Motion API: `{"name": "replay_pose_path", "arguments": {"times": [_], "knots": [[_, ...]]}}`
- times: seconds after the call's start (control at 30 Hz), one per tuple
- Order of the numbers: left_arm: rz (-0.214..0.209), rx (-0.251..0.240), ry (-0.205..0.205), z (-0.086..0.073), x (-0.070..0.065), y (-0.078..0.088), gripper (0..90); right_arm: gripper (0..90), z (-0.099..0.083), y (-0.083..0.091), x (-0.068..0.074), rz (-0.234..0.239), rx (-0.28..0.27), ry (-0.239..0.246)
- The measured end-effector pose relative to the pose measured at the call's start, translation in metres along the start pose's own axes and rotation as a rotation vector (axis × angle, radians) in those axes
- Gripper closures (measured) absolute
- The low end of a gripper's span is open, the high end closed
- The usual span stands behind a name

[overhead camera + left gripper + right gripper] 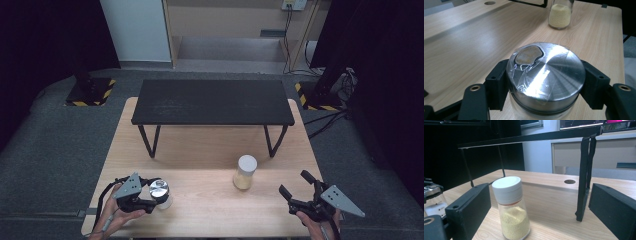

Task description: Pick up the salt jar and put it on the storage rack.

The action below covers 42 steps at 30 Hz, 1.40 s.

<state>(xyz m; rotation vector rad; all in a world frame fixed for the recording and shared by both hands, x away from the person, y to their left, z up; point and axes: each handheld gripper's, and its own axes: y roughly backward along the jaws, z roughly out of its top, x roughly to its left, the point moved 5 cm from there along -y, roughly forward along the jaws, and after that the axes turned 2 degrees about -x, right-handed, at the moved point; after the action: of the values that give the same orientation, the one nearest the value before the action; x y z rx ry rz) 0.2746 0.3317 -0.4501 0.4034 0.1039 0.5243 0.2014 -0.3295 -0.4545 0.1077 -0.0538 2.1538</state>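
Down at the near left of the table (210, 150), the left gripper (152, 197) is clamped on a jar (161, 194) with a shiny metal lid — in the left gripper view its two black jaws press against opposite sides of the lid (546, 77), which carries a patch of crinkled clear tape and a dark-rimmed, rusty-looking oval. The jar stands upright on the wood, and the person's left hand (117, 217) wraps the gripper's handle from below. A shaker (245, 172) with a white cap and yellow grains in its lower half stands upright near the middle of the table, well apart from the jar and touching neither gripper. The right gripper (295, 187) is at the near right, its jaws spread wide and empty, aimed toward the shaker; in the right gripper view the shaker (511, 207) sits between the two jaws but farther off, closer to the left one. Behind, a low black shelf (212, 102) on thin legs spans the far half of the table. In the left gripper view the shaker (560, 15) stands beyond the jar.
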Motion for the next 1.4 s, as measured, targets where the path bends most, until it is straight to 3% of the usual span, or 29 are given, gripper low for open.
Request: {"name": "replay_pose_path", "arguments": {"times": [0.27, 0.4, 0.53, 0.77, 0.9, 1.0, 1.17, 1.4], "knots": [[0.011, 0.003, -0.007, 0.002, -0.001, 0.0, 33.2, 4.2, 0.0, 0.0, -0.001, -0.001, -0.001, -0.003], [0.005, -0.017, 0.008, 0.005, 0.002, 0.003, 33.3, 4.2, 0.0, 0.0, -0.001, -0.001, -0.001, -0.002], [0.006, -0.033, -0.011, 0.02, 0.002, 0.01, 33.4, 4.2, 0.0, 0.0, -0.001, -0.001, -0.002, -0.005], [-0.01, -0.041, -0.005, 0.048, 0.003, 0.018, 33.6, 4.3, 0.0, 0.0, -0.001, 0.001, -0.004, -0.005], [-0.033, -0.031, -0.034, 0.078, 0.003, 0.025, 33.6, 4.2, 0.0, 0.0, -0.002, 0.003, -0.006, -0.007], [-0.041, -0.036, -0.045, 0.089, 0.003, 0.029, 33.7, 4.2, 0.0, 0.0, -0.002, 0.003, -0.006, -0.007], [-0.079, -0.059, -0.064, 0.127, 0.007, 0.04, 33.7, 4.2, 0.0, -0.001, -0.002, 0.005, -0.004, -0.009], [-0.061, -0.084, -0.067, 0.165, 0.009, 0.053, 33.9, 4.2, 0.0, -0.001, -0.003, 0.006, -0.004, -0.012]]}}
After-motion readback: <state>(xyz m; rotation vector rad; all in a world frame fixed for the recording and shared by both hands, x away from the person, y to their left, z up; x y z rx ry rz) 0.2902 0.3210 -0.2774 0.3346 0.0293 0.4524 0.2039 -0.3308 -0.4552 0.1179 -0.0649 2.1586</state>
